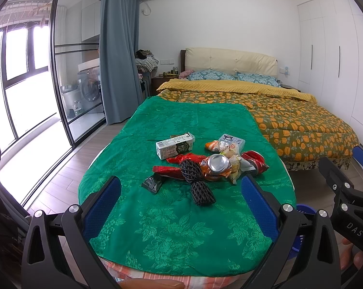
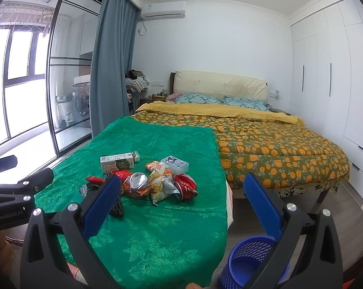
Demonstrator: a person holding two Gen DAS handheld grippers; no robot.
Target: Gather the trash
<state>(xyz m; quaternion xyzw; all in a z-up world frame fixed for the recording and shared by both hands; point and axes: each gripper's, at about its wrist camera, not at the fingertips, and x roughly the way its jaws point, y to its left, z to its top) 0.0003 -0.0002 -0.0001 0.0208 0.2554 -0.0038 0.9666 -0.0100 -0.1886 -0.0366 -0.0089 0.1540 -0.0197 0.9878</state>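
On the green-clothed counter (image 1: 181, 216), near its middle, the trash is lying in one loose heap: a white milk carton (image 1: 175, 145) at the far left, a crushed silver-topped can (image 1: 218, 163) amid crinkled snack wrappers (image 1: 232, 168), a dented red can (image 1: 254, 163) on the right, a red foil wrapper (image 1: 179, 165), a black mesh sleeve (image 1: 198, 184) trailing toward the viewer, and a small clear box (image 1: 232, 142) at the back. A blue perforated bin (image 2: 251, 262) is standing on the floor just beside the counter's right edge, below the right gripper (image 2: 181, 197).

By appearance, everything here is looking light. The wrappers are probably slippery and crackly — best pinched at a bunched fold, not a flat face. The mesh sleeve is likely soft and springy, so a squeeze across its tied waist should hold. The carton is looking stiff enough to be taken across its narrow sides; the cans, already crumpled, may be offering flattened walls to bite on, though thin metal could slide.

The left gripper (image 1: 181, 200) is hovering short of the heap with its jaws spread wide, released and holding nothing; the mesh sleeve is lying between and beyond their tips, untouched. The right gripper is likewise hanging with jaws gaping and empty — its left blue pad (image 2: 102, 204) is overlapping the sleeve in that view, though whether it is touching cannot be told.
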